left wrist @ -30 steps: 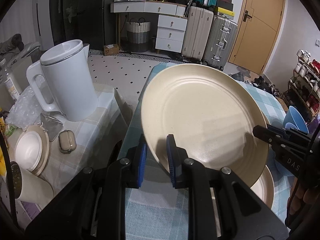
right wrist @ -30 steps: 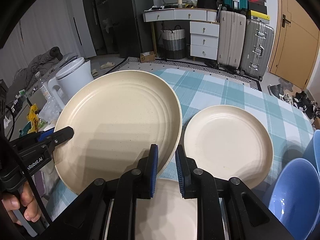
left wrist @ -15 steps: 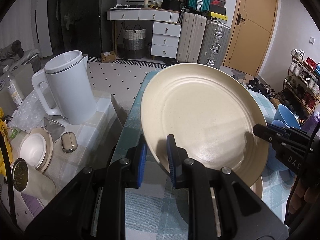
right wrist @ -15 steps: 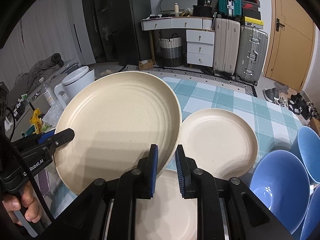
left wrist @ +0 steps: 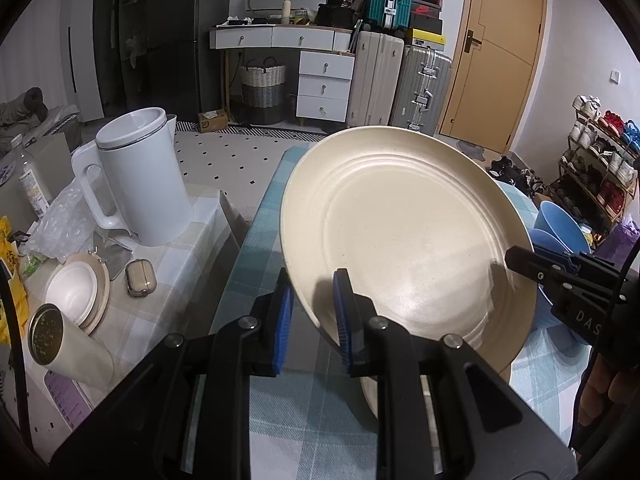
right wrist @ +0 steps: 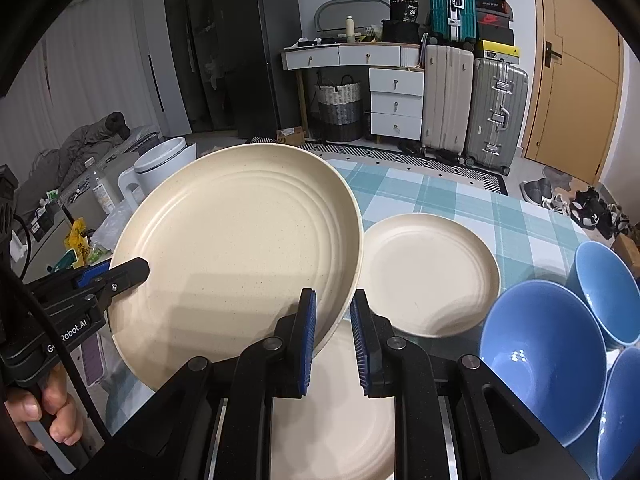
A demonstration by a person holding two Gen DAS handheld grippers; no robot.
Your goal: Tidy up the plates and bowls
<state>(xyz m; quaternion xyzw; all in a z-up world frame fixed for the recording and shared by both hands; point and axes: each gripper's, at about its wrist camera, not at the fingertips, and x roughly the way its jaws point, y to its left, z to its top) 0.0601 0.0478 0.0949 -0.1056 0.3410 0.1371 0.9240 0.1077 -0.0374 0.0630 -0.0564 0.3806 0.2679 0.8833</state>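
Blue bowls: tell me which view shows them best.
The right wrist view: three blue bowls lie open at lower right. The left wrist view shows only two bowl rims behind the held plate and the right gripper.

Dim, sharp fisheye views, perhaps overhead-lit.

Both hand-held grippers, right [right wrist: 333, 334] and left [right wrist: 132, 270], clamp the large cream plate [right wrist: 240, 256] tilted above the tabletop [right wrist: 460, 196].
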